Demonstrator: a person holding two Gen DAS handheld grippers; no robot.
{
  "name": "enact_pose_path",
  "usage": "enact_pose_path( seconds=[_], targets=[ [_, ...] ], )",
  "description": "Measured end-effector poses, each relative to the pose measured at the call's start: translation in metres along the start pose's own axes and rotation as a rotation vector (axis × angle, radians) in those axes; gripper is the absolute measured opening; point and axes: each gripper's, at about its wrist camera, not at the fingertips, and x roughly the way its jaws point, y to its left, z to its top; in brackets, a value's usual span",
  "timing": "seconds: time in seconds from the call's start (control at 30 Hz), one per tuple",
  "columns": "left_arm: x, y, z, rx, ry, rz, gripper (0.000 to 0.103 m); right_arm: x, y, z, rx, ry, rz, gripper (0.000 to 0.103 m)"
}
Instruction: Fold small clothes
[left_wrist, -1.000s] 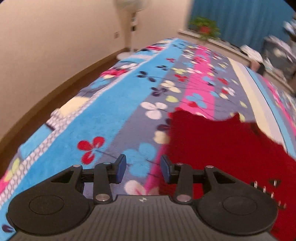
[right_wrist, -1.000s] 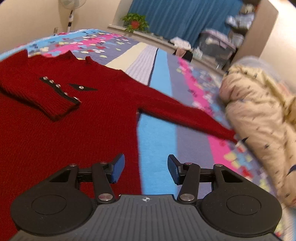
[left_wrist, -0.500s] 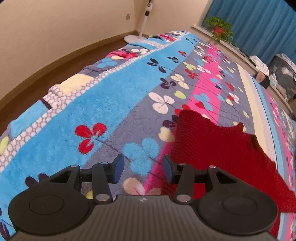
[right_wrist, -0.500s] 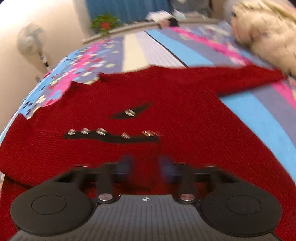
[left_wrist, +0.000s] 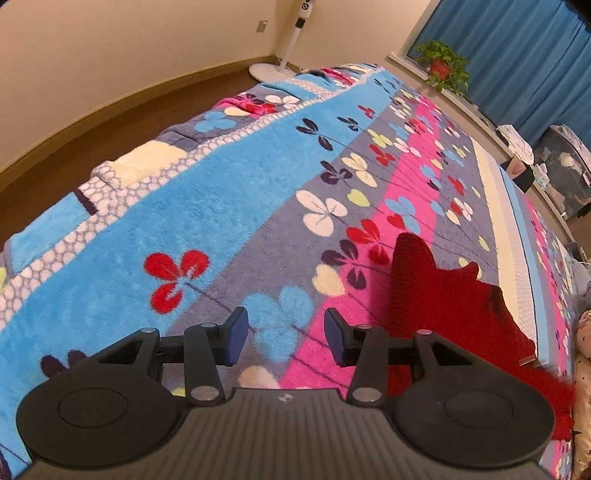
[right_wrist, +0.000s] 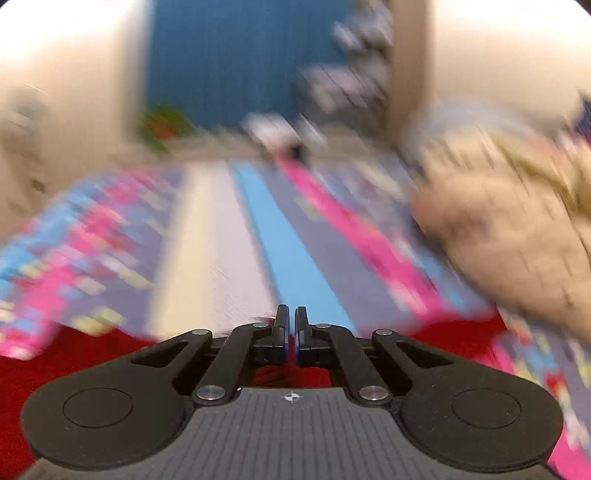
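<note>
A small red knit sweater (left_wrist: 436, 295) lies on the flowered bedspread (left_wrist: 207, 221), at the right of the left wrist view. My left gripper (left_wrist: 286, 334) is open and empty, hovering over the bedspread just left of the sweater's edge. In the blurred right wrist view the sweater (right_wrist: 55, 365) spreads low across the frame. My right gripper (right_wrist: 291, 326) has its jaws closed together above the red knit, with red fabric showing just behind the fingers; the pinch itself is hidden.
A beige patterned bundle of cloth (right_wrist: 509, 229) lies on the bed at the right. A standing fan (left_wrist: 291, 40), a potted plant (left_wrist: 443, 66) and blue curtains (left_wrist: 517, 55) stand beyond the bed. Wooden floor (left_wrist: 110, 122) runs along the bed's left side.
My right gripper has shut over the sweater and swung upward fast, blurring its view. My left gripper has drifted left, off the sweater's edge, and stays open.
</note>
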Motion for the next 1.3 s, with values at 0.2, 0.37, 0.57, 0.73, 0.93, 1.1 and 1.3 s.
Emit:
enact_pose_path(
  seconds=[0.2, 0.37, 0.57, 0.73, 0.93, 1.1, 1.3],
  targets=[
    [0.001, -0.009, -0.003, 0.029, 0.000, -0.003, 0.050, 0.011, -0.007, -0.039, 0.051, 0.021, 0.029, 0.017],
    [0.003, -0.017, -0.008, 0.074, 0.003, 0.000, 0.050, 0.028, 0.021, -0.067, 0.024, 0.126, 0.295, 0.045],
    [0.004, -0.024, -0.011, 0.113, 0.001, 0.013, 0.050, 0.046, 0.014, -0.081, -0.070, 0.236, 0.282, 0.049],
    [0.001, -0.056, -0.031, 0.256, -0.017, 0.007, 0.050, 0.041, -0.040, -0.081, -0.010, 0.139, 0.194, 0.050],
    [0.001, -0.095, -0.065, 0.449, -0.037, -0.009, 0.050, 0.067, -0.141, -0.084, 0.230, 0.100, 0.019, 0.050],
    [0.007, -0.105, -0.079, 0.549, -0.064, 0.029, 0.050, 0.110, -0.208, -0.080, 0.439, 0.089, -0.061, 0.059],
    [0.019, -0.116, -0.099, 0.679, -0.063, 0.040, 0.050, 0.161, -0.248, -0.084, 0.603, 0.111, -0.063, 0.062]
  ],
)
